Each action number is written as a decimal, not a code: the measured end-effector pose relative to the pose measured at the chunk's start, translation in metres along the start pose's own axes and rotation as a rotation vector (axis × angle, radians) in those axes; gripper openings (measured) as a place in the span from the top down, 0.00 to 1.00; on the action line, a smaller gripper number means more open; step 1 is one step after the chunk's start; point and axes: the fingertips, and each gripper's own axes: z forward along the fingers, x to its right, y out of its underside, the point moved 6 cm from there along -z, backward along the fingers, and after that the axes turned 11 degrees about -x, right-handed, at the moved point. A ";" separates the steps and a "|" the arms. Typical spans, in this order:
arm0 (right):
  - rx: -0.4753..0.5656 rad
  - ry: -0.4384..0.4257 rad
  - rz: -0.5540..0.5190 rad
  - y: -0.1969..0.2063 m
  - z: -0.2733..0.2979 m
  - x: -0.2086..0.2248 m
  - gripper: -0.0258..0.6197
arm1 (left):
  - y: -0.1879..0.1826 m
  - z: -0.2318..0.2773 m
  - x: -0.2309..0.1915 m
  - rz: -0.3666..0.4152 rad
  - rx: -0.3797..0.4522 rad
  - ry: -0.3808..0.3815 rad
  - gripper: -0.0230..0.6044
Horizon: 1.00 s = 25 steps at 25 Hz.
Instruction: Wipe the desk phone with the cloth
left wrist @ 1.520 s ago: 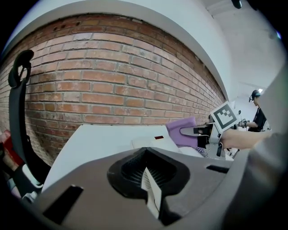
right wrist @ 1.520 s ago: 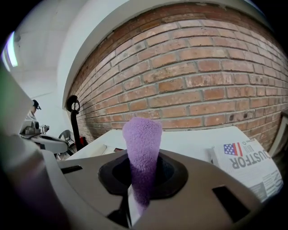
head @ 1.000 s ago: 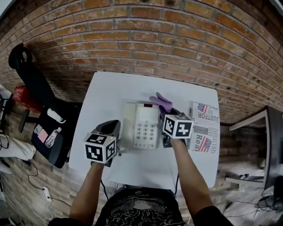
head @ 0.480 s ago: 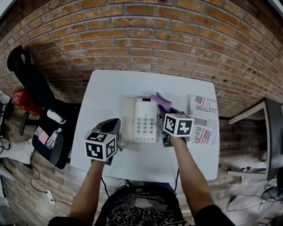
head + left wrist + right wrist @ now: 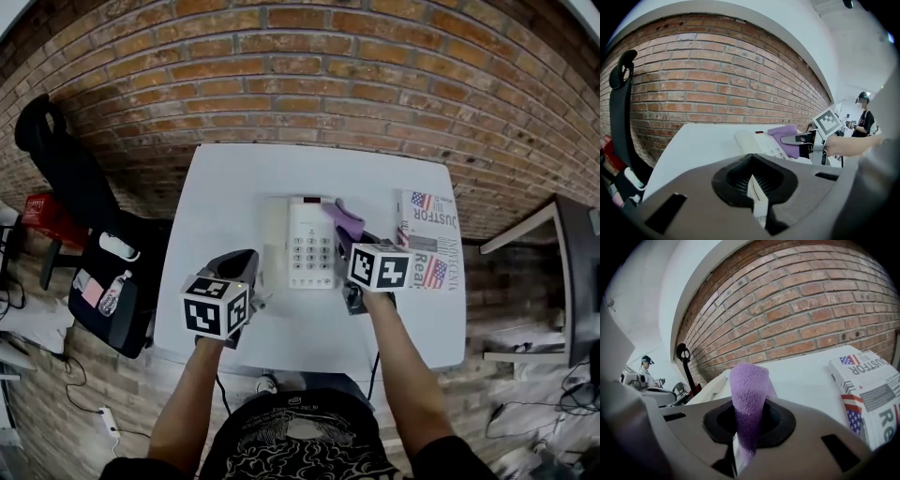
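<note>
My right gripper [image 5: 351, 240], pinching the purple cloth [image 5: 345, 218], has drawn it from the 1 o'clock corner of the desk phone [image 5: 305, 246] down the right edge toward 3 o'clock. My left gripper [image 5: 242, 266], jaws pressed together on nothing, sits at the phone's 8 o'clock on the white table [image 5: 220, 202]. I judge the wipe to be under way, with keypad and handset still to do.

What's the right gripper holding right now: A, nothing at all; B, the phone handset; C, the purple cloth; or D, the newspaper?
C: in the right gripper view, the right gripper has its jaws closed on the purple cloth, which sticks up from between them.
</note>
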 end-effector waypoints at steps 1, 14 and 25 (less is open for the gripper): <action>0.000 0.002 0.001 0.003 -0.002 -0.002 0.89 | 0.001 -0.002 0.000 0.002 0.001 0.003 0.95; -0.005 0.034 0.023 0.041 -0.027 -0.023 0.89 | 0.016 -0.024 0.008 0.034 0.021 0.047 0.95; -0.011 0.052 0.048 0.074 -0.044 -0.041 0.89 | 0.037 -0.041 0.011 0.042 0.026 0.080 0.95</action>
